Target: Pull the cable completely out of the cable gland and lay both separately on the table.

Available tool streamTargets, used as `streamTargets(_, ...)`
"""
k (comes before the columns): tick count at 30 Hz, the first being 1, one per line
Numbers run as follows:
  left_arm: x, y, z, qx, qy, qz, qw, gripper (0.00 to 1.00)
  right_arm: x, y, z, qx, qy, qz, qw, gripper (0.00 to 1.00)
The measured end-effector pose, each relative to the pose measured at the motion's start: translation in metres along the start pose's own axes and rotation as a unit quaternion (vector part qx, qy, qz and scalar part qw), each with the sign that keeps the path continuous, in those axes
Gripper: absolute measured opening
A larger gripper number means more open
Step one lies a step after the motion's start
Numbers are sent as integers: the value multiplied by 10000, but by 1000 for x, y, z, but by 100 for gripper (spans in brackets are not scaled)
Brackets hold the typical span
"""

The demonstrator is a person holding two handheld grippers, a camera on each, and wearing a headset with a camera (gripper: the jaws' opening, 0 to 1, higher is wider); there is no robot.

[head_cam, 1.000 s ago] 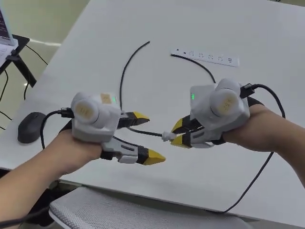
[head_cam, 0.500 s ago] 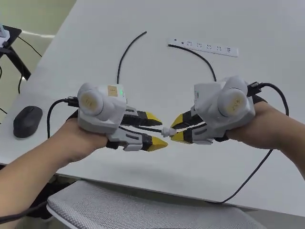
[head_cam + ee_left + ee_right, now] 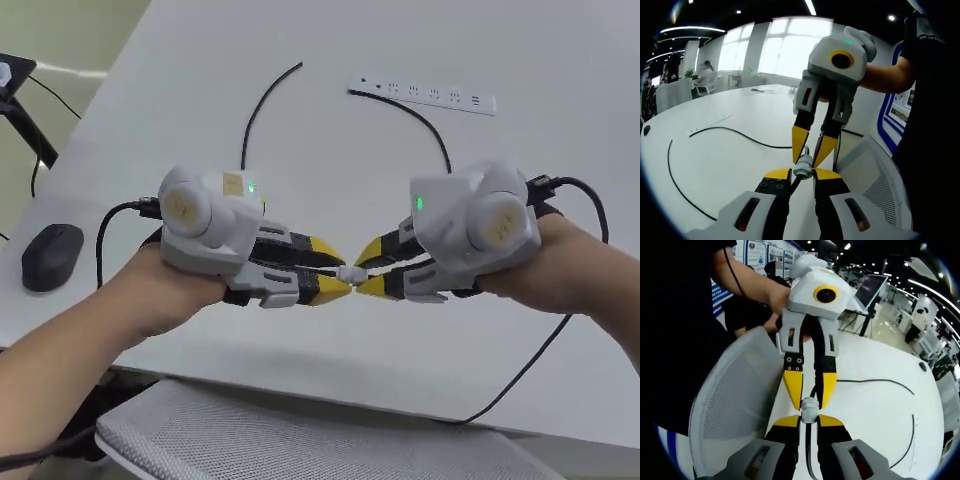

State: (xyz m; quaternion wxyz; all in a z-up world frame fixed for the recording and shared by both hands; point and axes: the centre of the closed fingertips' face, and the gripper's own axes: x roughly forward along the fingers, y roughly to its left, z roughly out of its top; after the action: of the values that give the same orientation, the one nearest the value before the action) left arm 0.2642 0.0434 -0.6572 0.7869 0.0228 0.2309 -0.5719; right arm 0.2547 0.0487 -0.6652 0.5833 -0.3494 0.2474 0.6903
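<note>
1. Table [image 3: 560, 60]: the cable [image 3: 258, 108] trails from its far side to the near edge.
2. Right gripper [image 3: 365, 273]: jaws clamped on the cable gland [image 3: 351, 274], held over that edge.
3. Left gripper [image 3: 338, 274]: jaws, wide a second ago, are now nearly closed around the cable beside it; I cannot tell whether they grip.
4. Cable gland: not yet off the cable; the pull looks ready to start.

Cable gland [image 3: 351, 273]: in the head view mostly covered by yellow jaw tips on both sides (a white sliver shows).
Cable [image 3: 247, 135]: its run toward the cable gland is hidden behind the left gripper [image 3: 338, 272]; how far it sits inside cannot be told.
Right gripper [image 3: 364, 275]: its contact with the cable gland is covered.
Power strip [image 3: 420, 96]: beyond the cable gland, sockets too small to count.
Chair [image 3: 300, 440]: nearer than the cable gland, cut by the bottom edge.
Person [image 3: 705, 77]: far behind the cable gland, small and blurred.
</note>
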Motion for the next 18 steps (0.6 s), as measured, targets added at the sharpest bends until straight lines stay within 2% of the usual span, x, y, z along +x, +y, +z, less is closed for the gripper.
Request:
streamTargets(6,2,-2,-2,-8,31,-31,10000,16,0,1,-2,-48,-3,-5,10000,7)
streamTargets(10,1,-1,-2,-31,59,18,10000,16,2,2,-1,-182,-113,-104,9997,8)
streamTargets(16,-1,-3,-2,-16,113,-4,9999,15,0,2,2,3,-318,-112,9994,8)
streamTargets(18,0,-4,-1,18,127,-11,9999,15,-1,2,2,218,-423,-67,9988,8)
